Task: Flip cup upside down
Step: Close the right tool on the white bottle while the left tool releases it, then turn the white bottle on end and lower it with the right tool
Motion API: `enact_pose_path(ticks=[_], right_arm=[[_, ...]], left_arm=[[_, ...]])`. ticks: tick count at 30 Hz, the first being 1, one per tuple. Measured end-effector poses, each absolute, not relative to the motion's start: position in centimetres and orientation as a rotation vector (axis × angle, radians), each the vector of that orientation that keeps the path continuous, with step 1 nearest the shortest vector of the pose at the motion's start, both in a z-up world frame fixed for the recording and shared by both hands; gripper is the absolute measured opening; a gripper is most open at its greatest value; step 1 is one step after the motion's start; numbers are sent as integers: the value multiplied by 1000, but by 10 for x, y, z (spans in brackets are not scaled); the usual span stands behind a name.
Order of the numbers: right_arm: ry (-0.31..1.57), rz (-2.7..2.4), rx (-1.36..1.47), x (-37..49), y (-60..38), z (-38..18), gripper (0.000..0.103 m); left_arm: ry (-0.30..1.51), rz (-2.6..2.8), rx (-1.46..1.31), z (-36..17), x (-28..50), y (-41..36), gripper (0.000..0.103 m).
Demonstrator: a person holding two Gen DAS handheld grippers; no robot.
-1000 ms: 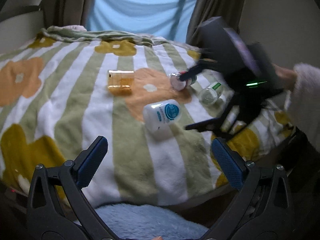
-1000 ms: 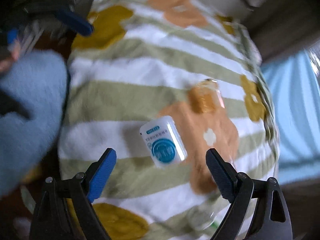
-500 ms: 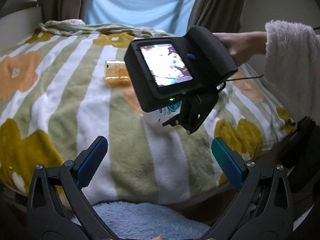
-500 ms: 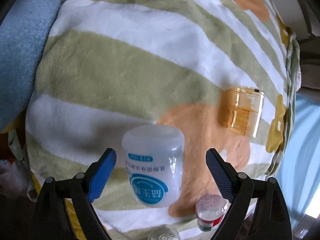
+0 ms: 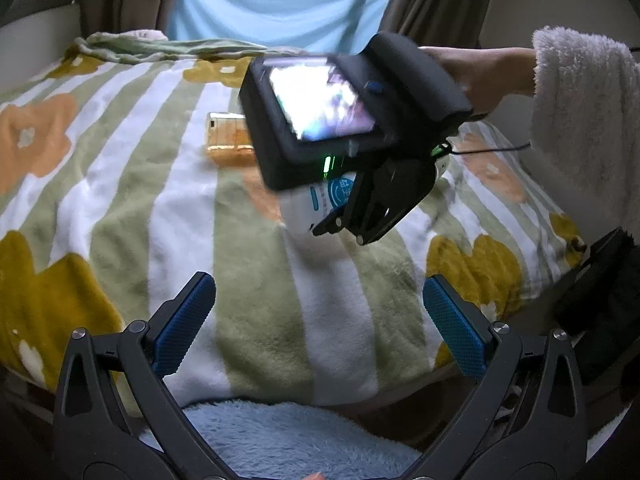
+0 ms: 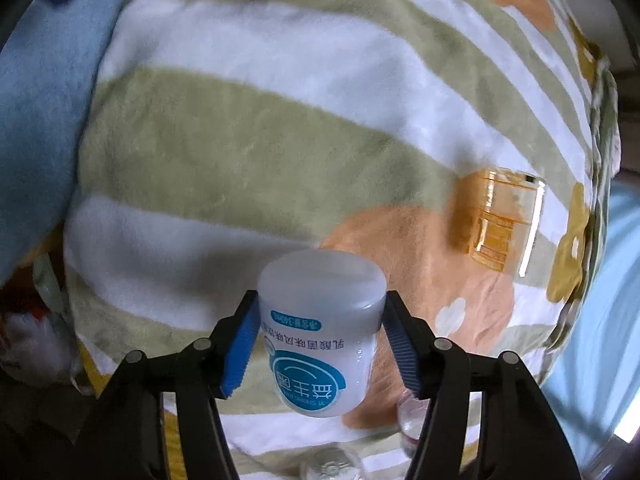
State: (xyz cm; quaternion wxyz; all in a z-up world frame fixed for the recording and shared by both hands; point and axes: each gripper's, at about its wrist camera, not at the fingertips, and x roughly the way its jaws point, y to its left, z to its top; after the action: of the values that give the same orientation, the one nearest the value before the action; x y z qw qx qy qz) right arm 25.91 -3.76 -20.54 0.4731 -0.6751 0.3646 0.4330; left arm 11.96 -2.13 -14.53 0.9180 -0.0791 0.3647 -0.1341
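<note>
The cup [image 6: 322,336] is a white plastic tub with a blue round label, lying on its side on the striped floral blanket [image 6: 248,152]. My right gripper [image 6: 320,342] is shut on it, one blue pad on each side near its flat end. In the left wrist view the cup [image 5: 320,204] shows partly under the right gripper's body [image 5: 348,136], held by a hand from the right. My left gripper [image 5: 320,320] is open and empty, above the blanket's near edge.
An amber clear cup [image 6: 500,220] lies on its side further along the blanket, also in the left wrist view [image 5: 228,140]. Two small clear bottles [image 6: 412,420] lie behind the white cup. A blue fleece sleeve [image 5: 288,436] lies below my left gripper. Curtains [image 5: 280,0] hang behind.
My right gripper swung over the blanket, came down around the white cup and closed on it. My left gripper stayed open in place.
</note>
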Motion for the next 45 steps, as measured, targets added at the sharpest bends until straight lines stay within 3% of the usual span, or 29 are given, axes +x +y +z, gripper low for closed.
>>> enact_pose_path(ticks=[9, 17, 25, 45], right_arm=[[870, 997, -763, 292, -85, -122, 57], [805, 802, -61, 287, -133, -140, 57], [742, 678, -75, 288, -127, -168, 57], [880, 710, -288, 277, -137, -175, 57]], left_arm=[[753, -292, -216, -148, 119, -13, 103], [758, -291, -200, -148, 118, -16, 103], [764, -286, -196, -149, 120, -16, 103], [780, -298, -208, -152, 123, -13, 103]])
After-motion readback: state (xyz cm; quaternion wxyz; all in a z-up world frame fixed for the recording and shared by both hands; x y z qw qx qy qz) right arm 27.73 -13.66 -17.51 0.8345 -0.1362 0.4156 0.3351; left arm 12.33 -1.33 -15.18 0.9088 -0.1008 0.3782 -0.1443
